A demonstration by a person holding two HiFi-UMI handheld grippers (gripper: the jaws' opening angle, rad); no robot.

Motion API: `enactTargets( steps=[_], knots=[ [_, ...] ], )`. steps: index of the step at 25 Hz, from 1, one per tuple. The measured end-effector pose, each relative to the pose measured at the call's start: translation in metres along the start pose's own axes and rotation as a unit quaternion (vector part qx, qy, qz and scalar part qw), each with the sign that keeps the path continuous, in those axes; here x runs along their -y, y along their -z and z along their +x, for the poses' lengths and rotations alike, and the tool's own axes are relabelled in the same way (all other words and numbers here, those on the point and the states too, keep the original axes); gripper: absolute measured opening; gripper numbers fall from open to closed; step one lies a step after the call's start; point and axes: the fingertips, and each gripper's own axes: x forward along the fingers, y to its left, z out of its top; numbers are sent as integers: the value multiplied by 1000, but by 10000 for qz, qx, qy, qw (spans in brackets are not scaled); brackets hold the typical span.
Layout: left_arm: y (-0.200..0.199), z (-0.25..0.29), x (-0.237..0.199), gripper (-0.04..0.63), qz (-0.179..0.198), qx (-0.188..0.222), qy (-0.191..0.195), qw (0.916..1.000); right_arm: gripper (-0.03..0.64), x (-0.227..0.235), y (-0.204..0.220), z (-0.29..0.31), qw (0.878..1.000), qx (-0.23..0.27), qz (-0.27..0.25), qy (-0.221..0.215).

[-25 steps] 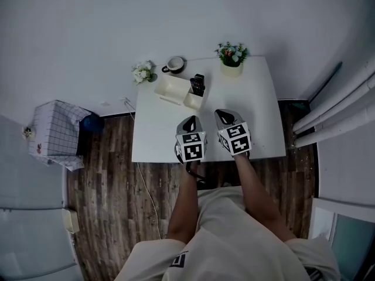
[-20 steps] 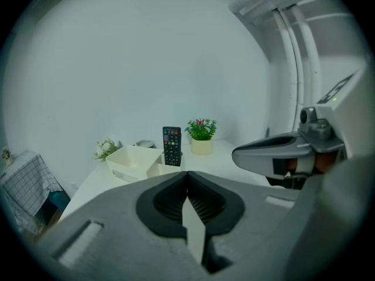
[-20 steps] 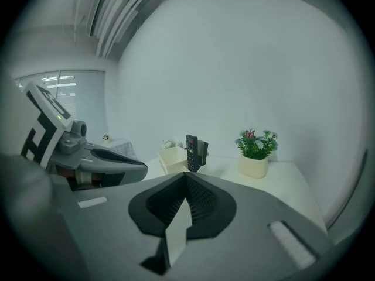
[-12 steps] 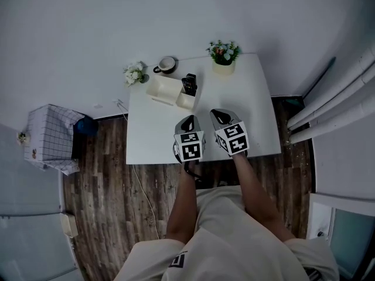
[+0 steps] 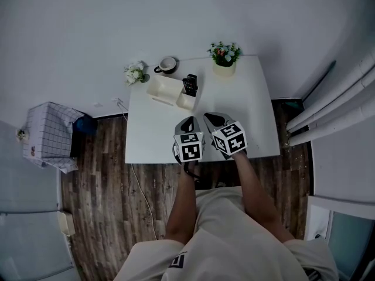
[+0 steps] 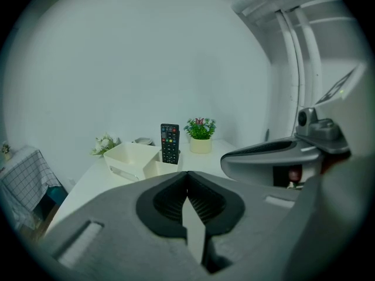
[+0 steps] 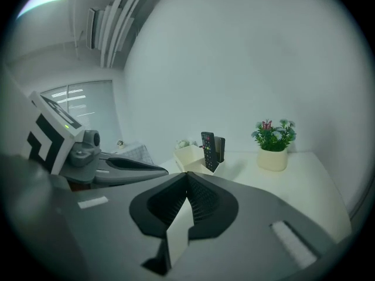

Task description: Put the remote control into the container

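above the white table (image 5: 246, 107) edge, right gripper (image 5: 209, 117) has leaned toward left gripper (image 5: 188, 122), its ribbed jaws just closing together, empty; left's also together.

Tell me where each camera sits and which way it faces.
Head view: on the person's head, looking steeply down at the table; both forearms show.
Left gripper view: on the left gripper, along its shut jaws toward the remote control.
Right gripper view: on the right gripper, likewise; its jaws, just closed, hold nothing.
Shared: both gripper views show the remote control upright in the container.
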Motion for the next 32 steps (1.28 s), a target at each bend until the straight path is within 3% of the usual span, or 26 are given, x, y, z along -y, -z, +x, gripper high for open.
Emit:
enactTargets(
  steps=[9, 15, 19, 23, 27, 32],
  knots=[
    [2, -3, -3, 5, 42, -36, -20, 10000, -11, 9, 6, -1, 9994, -240, 233, 108],
    [-1, -5, -5, 5, 94, -22, -16, 10000, -9, 9, -13, -5, 9956, 336, 869, -58],
    [-2, -4, -5, 5, 116, -12, -16, 9999, -8, 10, -12, -4, 9981, 172, 598, -17],
    [-4, -5, -9, 5, 119, 11, -50, 9999, -2, 15, -17, -5, 9955, 416, 847, 82],
    [-4, -5, -11, 5, 68, 12, -74, 9999, -2, 16, -20, -8, 9982, 474, 254, 259],
    [-3, -5, -9, 5, 70, 7, -65, 10000, -2, 18, -16, -8, 9988, 313, 313, 210]
  ],
)
